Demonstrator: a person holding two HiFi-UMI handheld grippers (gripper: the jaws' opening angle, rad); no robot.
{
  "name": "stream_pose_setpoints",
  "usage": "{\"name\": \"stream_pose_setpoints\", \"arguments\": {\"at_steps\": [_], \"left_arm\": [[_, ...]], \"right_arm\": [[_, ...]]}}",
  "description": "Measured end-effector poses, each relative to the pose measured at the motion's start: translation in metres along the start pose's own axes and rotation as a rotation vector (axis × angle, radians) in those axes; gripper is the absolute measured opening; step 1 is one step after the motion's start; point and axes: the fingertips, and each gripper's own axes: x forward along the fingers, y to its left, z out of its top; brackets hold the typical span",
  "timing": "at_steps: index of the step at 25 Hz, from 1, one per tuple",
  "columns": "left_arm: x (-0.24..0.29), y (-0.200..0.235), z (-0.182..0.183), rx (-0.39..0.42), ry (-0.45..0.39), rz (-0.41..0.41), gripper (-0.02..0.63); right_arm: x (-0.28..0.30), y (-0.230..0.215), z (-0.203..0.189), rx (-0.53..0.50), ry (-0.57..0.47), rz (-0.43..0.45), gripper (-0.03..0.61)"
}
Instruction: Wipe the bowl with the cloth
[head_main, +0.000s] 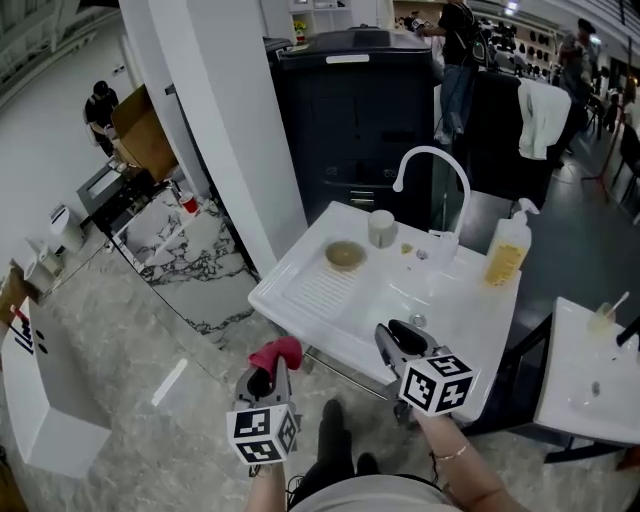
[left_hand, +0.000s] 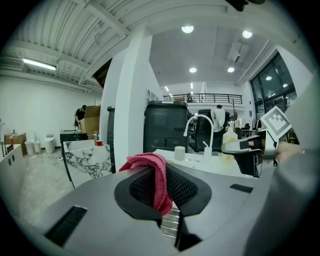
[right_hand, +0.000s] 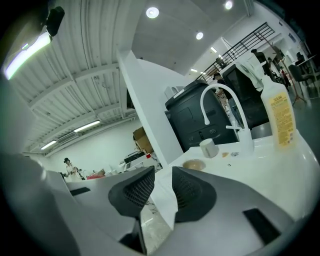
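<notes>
Red cloth (head_main: 277, 352) is pinched in the left gripper (head_main: 268, 368). In the head view it sits just off the near left edge of a white sink (head_main: 300, 295). The right gripper (head_main: 398, 332) hangs over the sink's near rim, further right. A tan bowl (head_main: 345, 255) sits on the sink's ribbed drainboard towards the far side, well apart from both grippers. A pale cup (head_main: 382, 228) stands just beside it. A curved white tap (head_main: 432, 165) rises at the sink's back, and a yellow soap bottle (head_main: 507, 250) stands at its far right corner.

In the left gripper view, the jaws are clamped on the cloth, which bunches over the tips and hangs down between the pads. The sink lies beyond.

In the right gripper view, the jaws stand apart with a narrow gap and nothing between them. The bowl rests on the sink beyond the tips, untouched.
</notes>
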Motion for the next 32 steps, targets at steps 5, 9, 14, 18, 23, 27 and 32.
{"name": "stream_pose_setpoints", "arguments": {"at_steps": [5, 9, 14, 18, 23, 27, 32], "left_arm": [[0.056, 0.012, 0.011, 0.01, 0.001, -0.042, 0.052], [0.107, 0.027, 0.023, 0.013, 0.003, -0.076, 0.052], [0.169, 0.051, 0.041, 0.006, 0.007, -0.121, 0.052], [0.212, 0.07, 0.054, 0.002, 0.013, -0.148, 0.052], [0.257, 0.093, 0.068, 0.002, 0.017, -0.177, 0.052], [0.287, 0.106, 0.075, 0.001, 0.022, -0.198, 0.052], [0.316, 0.119, 0.077, -0.002, 0.029, -0.22, 0.052]], "right_arm": [[0.042, -0.025, 0.005, 0.013, 0.016, -0.035, 0.104], [0.088, -0.045, 0.015, 0.021, 0.027, -0.065, 0.104], [0.15, -0.06, 0.028, 0.029, 0.051, -0.087, 0.111], [0.195, -0.071, 0.037, 0.042, 0.072, -0.113, 0.117], [0.242, -0.088, 0.04, 0.066, 0.097, -0.157, 0.129], [0.27, -0.102, 0.041, 0.073, 0.108, -0.2, 0.133], [0.297, -0.118, 0.037, 0.086, 0.125, -0.235, 0.133]]}}
